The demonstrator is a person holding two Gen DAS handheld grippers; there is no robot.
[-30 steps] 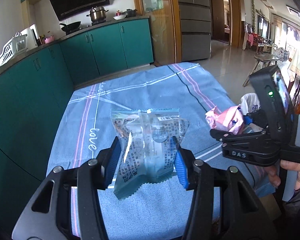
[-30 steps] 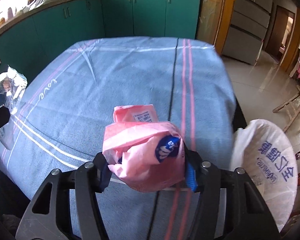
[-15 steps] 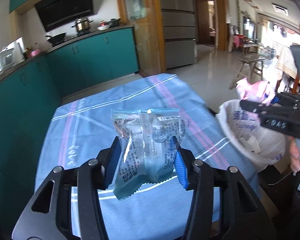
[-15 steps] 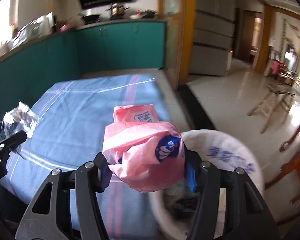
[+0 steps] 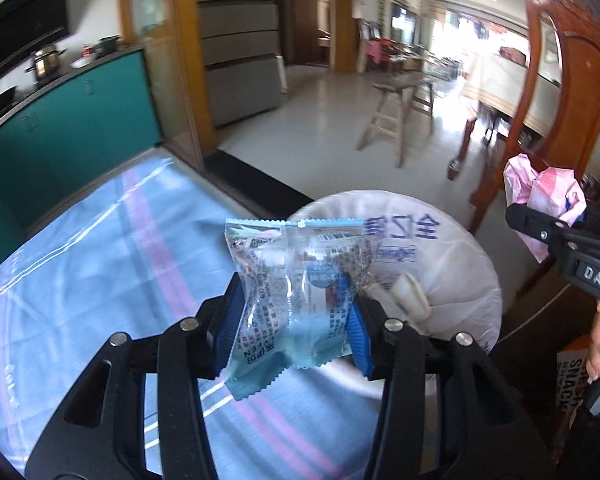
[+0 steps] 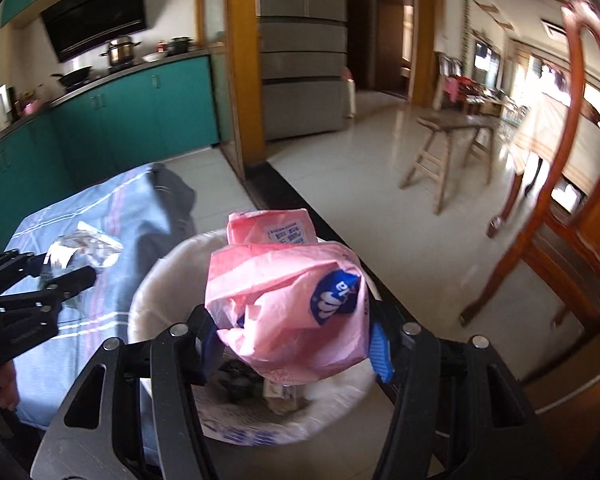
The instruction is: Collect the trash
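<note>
Two hand-held grippers are in play, each carrying one piece of trash, and there is one lined bin. Nearest in the left wrist view, the left hand-held gripper (image 5: pixel 290 320) pinches one clear blue-edged snack wrapper (image 5: pixel 296 292) between its blue pads; the wrapper stands upright and bulges above the fingers, and the jaws have just been closing a little further on it. Nearest in the right wrist view, the right hand-held gripper (image 6: pixel 296 340) is clamped at about half spread on one crumpled pink plastic bag (image 6: pixel 288 304) with a blue logo patch, held directly over the mouth of the white-lined trash bin (image 6: pixel 152 300). Some dark scraps lie at the bin's bottom, too blurred to name. A second ago both wrappers hung over the blue striped cloth on the worktop (image 5: pixel 80 264); now both views have swung toward the bin, which fills the middle of each frame, and the cloth has slid off toward nine o'clock. In the left view the bin's liner (image 5: pixel 452 264) sits just behind the clear wrapper, toward two o'clock. Farther off stand one wooden stool (image 6: pixel 448 152) at one o'clock and teal cabinets (image 6: pixel 140 120) at ten o'clock.
</note>
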